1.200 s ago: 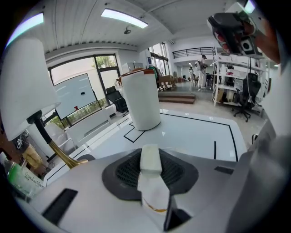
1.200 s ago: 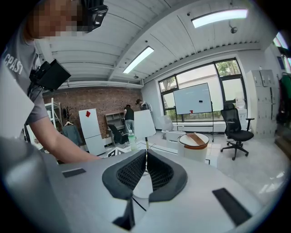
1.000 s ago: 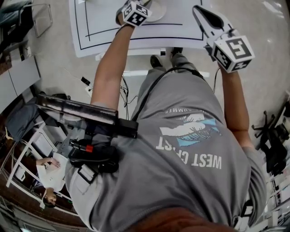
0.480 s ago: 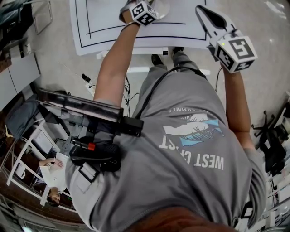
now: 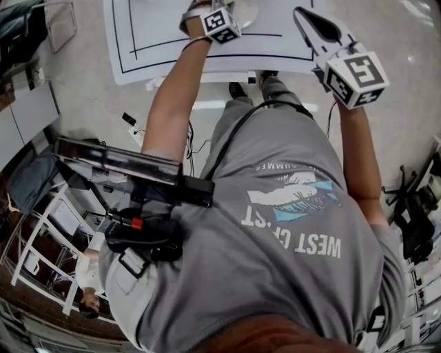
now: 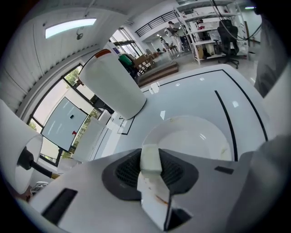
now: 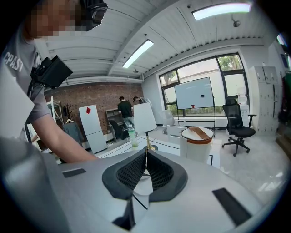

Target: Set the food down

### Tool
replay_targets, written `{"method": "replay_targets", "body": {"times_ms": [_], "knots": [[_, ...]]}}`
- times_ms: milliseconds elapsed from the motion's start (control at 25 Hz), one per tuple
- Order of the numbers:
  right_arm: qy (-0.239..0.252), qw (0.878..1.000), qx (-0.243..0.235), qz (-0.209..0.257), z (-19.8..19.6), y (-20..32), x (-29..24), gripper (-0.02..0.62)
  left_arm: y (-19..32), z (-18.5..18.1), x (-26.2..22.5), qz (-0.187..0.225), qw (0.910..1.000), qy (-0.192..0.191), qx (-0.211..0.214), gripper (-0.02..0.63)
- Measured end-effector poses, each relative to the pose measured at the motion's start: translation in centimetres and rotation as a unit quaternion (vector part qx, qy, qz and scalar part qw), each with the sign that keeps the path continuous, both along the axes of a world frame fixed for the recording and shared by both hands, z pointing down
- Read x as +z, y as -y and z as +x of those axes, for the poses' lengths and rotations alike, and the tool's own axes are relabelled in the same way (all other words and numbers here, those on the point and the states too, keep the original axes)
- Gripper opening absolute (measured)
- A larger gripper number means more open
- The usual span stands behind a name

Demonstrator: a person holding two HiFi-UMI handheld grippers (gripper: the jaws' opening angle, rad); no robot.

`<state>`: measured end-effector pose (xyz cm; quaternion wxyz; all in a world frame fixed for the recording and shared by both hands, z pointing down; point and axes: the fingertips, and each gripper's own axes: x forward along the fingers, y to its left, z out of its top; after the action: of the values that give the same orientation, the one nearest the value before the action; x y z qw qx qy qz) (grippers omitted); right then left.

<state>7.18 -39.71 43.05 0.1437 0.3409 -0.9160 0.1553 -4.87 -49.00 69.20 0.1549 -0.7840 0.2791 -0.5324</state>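
Observation:
A pale, cream-coloured block of food [image 6: 150,158] sits pinched between the pads of my left gripper [image 6: 151,154], which is shut on it. Just past the jaws, lower down, lies a white plate [image 6: 195,136] on the table. In the head view the left gripper [image 5: 219,22] reaches over the table's near part, beside the rim of the plate [image 5: 245,14]; its jaws are hidden behind the marker cube. My right gripper [image 5: 303,17] hovers at the table's right edge, shut, with nothing in it; its pads [image 7: 146,157] meet in the right gripper view.
A white mat with black lines [image 5: 158,41] covers the table. A white cylinder with an orange rim [image 6: 113,86] stands beyond the plate. The right gripper view shows a white drum with a wooden lid [image 7: 196,139], a lamp [image 7: 144,118] and a green bottle [image 7: 133,136].
My left gripper has shifted a little to the right and farther over the table, still holding the food. The right gripper has barely moved.

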Motion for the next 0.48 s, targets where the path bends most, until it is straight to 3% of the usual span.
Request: {"method": "replay_targets", "body": {"times_ms": [480], "knots": [[-0.007,1.0,-0.003,-0.008,-0.64,-0.74,0.27,0.009,-0.75,0.13,0.04,-0.001,1.0,-0.004,-0.002,0.104]]}}
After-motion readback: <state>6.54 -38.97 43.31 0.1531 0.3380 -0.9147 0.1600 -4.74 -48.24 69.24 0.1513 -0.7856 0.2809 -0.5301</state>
